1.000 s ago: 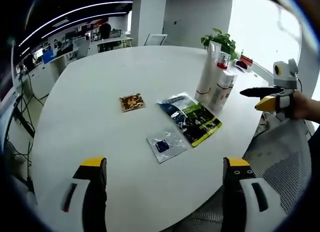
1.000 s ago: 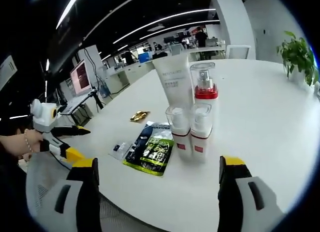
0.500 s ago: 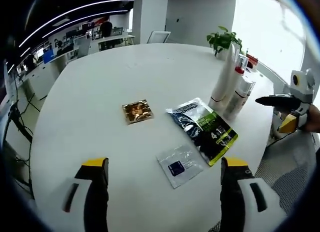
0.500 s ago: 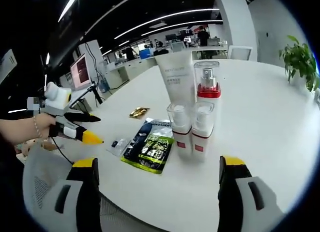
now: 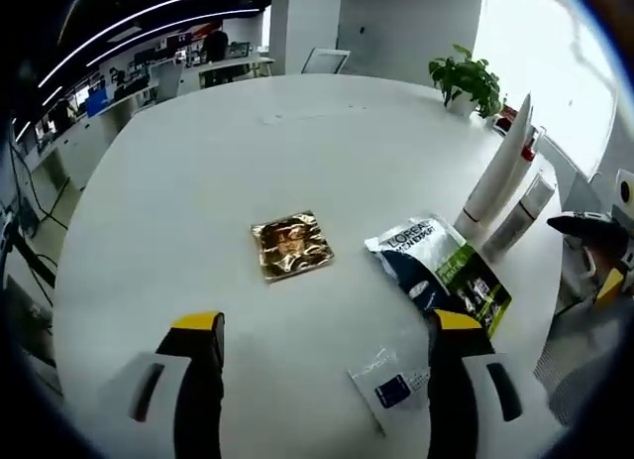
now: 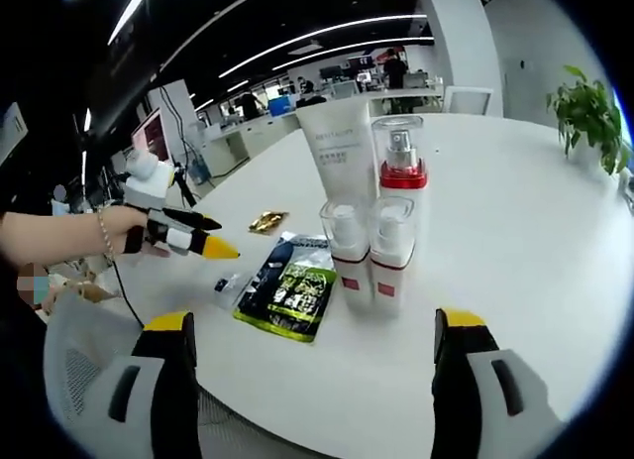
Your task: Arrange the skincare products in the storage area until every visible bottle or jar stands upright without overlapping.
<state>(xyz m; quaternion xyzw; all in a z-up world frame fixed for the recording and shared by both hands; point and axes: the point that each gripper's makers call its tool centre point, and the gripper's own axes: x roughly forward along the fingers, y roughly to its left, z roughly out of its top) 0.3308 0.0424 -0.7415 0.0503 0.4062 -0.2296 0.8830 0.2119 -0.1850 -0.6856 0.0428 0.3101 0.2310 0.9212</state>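
left gripper [image 6: 193, 239] moved forward over the table [image 6: 515, 231], now above the small sachet [image 6: 230, 286]

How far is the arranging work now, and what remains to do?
Done: the white tube, spray bottle and two small bottles stand upright together. In hand: nothing; left gripper and right gripper are open. Left: perhaps nothing; only flat sachets lie on the table.

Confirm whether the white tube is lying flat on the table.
No, the white tube stands upright behind the small bottles.
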